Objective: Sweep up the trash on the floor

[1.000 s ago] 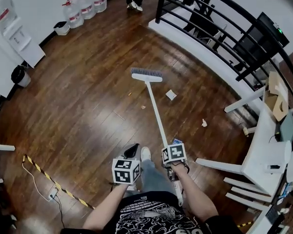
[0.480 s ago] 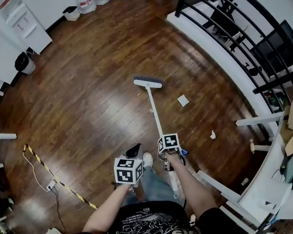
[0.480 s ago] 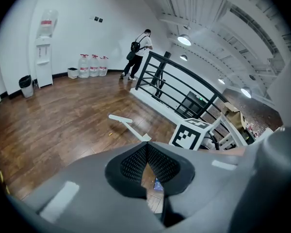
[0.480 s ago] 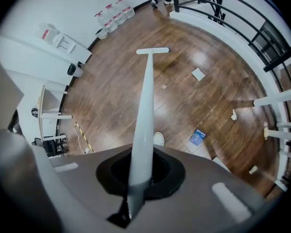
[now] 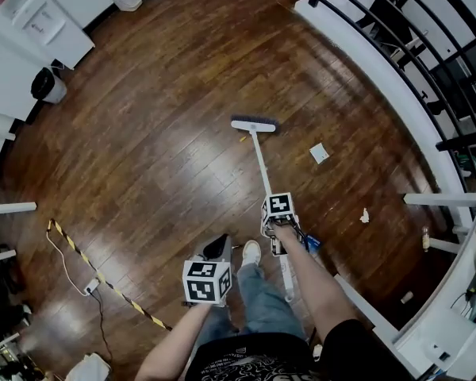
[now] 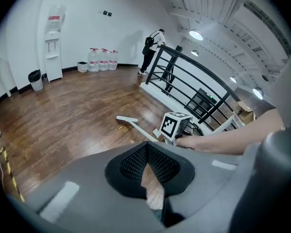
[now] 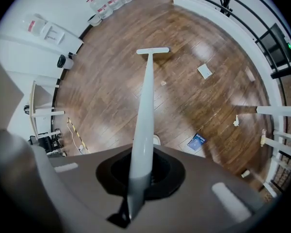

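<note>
Right gripper (image 7: pixel 143 176) is clamping the broom (image 7: pixel 145 96) handle, head beside an orange scrap (image 5: pixel 243 139), and should be pulling low and flat; left gripper (image 6: pixel 146 166) is idling, jaws together.
</note>
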